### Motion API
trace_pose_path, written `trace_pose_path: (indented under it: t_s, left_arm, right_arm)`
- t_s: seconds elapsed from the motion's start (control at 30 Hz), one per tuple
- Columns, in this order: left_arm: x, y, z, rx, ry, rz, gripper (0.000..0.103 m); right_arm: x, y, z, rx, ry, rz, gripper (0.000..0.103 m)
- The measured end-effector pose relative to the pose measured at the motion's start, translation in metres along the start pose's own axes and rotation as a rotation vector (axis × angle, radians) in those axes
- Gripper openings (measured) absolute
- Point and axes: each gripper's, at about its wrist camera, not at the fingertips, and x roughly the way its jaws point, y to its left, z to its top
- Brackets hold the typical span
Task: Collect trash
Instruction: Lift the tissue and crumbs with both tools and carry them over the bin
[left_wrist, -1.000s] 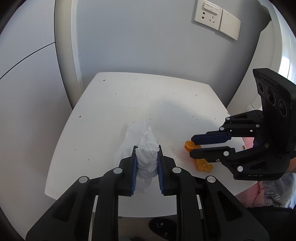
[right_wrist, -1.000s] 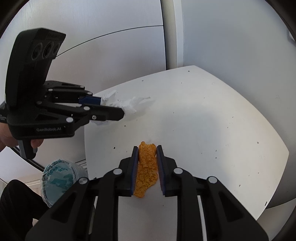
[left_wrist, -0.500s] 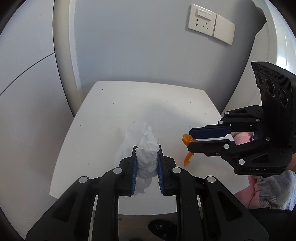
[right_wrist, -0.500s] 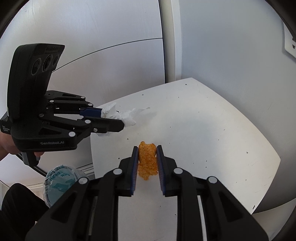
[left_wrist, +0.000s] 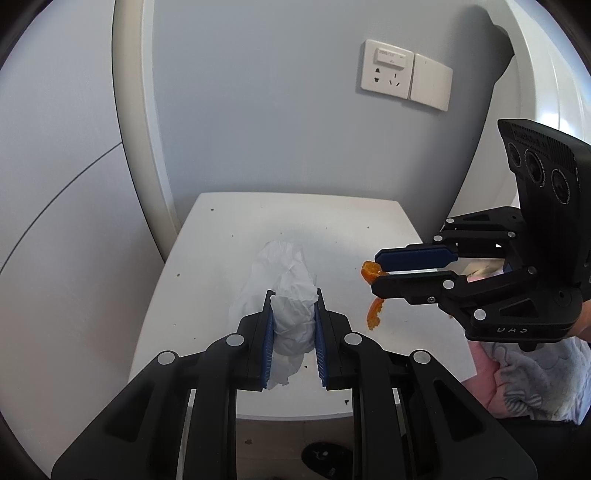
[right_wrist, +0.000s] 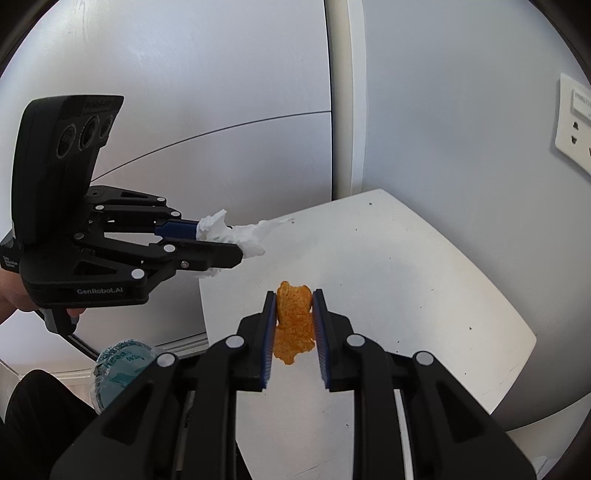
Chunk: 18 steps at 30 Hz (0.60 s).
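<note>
Crumpled tissue (left_wrist: 293, 314) pinched in left tool (left_wrist: 293, 306) (orange peel (right_wrist: 294, 320) in right tool (right_wrist: 294, 306)).

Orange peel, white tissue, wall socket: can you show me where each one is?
orange peel (right_wrist: 294, 317), right wrist view, middle of its bumpy skin.
white tissue (left_wrist: 293, 314), left wrist view, crumpled middle between the fingers.
wall socket (left_wrist: 387, 70), left wrist view, its white faceplate.

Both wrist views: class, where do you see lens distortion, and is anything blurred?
Left wrist view: the wall trim bows and dark corners vignette; the tissue stays sharp. Right wrist view: the table edge curves; the orange peel is crisp.
</note>
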Motion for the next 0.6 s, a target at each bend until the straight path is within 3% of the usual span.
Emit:
trace_pose_path:
  t_s: [0.6]
  left_arm:
    - [-0.070,-0.007,-0.008,-0.012,-0.052,0.087,0.017]
  right_arm:
    - [-0.014,0.039,0.024,-0.067,-0.066,0.051,0.020]
